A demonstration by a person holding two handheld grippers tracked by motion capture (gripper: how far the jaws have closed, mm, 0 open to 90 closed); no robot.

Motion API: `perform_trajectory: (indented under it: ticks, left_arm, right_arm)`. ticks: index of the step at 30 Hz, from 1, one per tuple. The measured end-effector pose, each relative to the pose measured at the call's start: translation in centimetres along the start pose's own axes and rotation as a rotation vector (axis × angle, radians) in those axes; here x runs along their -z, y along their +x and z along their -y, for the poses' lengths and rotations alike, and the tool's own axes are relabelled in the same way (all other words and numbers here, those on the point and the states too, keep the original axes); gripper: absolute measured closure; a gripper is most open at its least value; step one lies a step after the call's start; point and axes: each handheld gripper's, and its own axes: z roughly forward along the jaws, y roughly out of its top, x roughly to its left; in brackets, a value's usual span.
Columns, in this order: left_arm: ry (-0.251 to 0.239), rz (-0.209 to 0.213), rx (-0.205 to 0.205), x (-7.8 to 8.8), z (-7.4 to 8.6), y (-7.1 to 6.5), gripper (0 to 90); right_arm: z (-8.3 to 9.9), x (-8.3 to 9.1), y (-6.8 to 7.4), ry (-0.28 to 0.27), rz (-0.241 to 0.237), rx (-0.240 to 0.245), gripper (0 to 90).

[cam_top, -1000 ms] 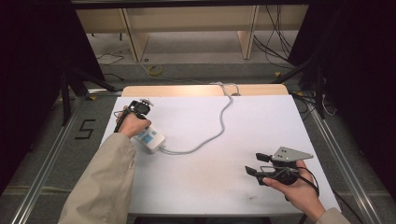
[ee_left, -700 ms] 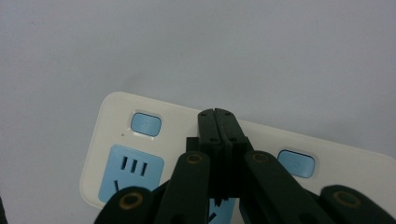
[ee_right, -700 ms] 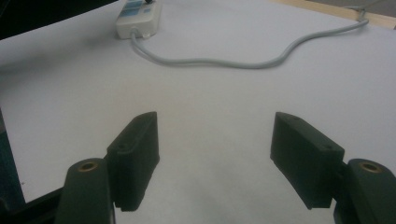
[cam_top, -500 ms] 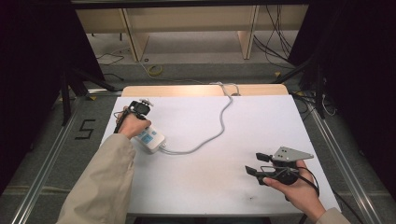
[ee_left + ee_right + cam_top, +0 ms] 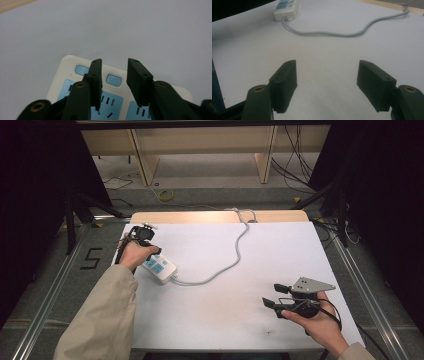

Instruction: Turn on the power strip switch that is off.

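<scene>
A white power strip [image 5: 159, 267] with blue sockets and blue switches lies at the table's left, its grey cable [image 5: 235, 255] snaking to the far edge. My left gripper [image 5: 148, 251] hovers right over the strip's switch end [image 5: 67, 62]. Its jaws have just been opening and now stand apart [image 5: 114, 65], with nothing between the pads; a blue switch [image 5: 113, 80] shows below the gap. My right gripper [image 5: 272, 295] is held at the front right, open and empty [image 5: 327, 67]. It points across bare table toward the strip [image 5: 285, 7] and cable [image 5: 337, 33].
The white table [image 5: 225, 320] has a wooden strip [image 5: 200, 216] along its far edge, where the cable drops off. Beyond stand wooden shelf legs and floor cables. A "5" mark [image 5: 91, 258] is on the floor at left. Metal rails run along both sides.
</scene>
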Motion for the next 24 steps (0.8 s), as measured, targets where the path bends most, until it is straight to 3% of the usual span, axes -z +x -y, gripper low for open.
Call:
perform_trajectory:
  ticks: [4,8,11,15,24]
  left_arm:
    - [-0.046,0.023,0.02,0.7,0.1,-0.1,48.5]
    - [-0.08,0.067,-0.015,1.4,0.3,-0.5,37.0]
    - [-0.106,0.091,-0.033,2.1,0.8,-0.9,34.2]
    - [-0.147,0.197,-0.032,3.1,1.7,-1.7,29.1]
    - [-0.257,0.244,-0.197,5.5,4.8,-4.9,22.2]
  right_arm:
    - [0.0,-0.1,0.0,0.0,-0.002,0.0,32.6]
    - [0.0,-0.1,0.0,-0.001,-0.003,-0.003,32.5]
    - [0.0,-0.1,-0.1,-0.001,-0.004,-0.004,32.4]
    - [0.1,-0.1,-0.1,0.001,-0.002,-0.004,32.3]
    - [0.1,-0.1,-0.2,0.002,-0.002,-0.008,32.0]
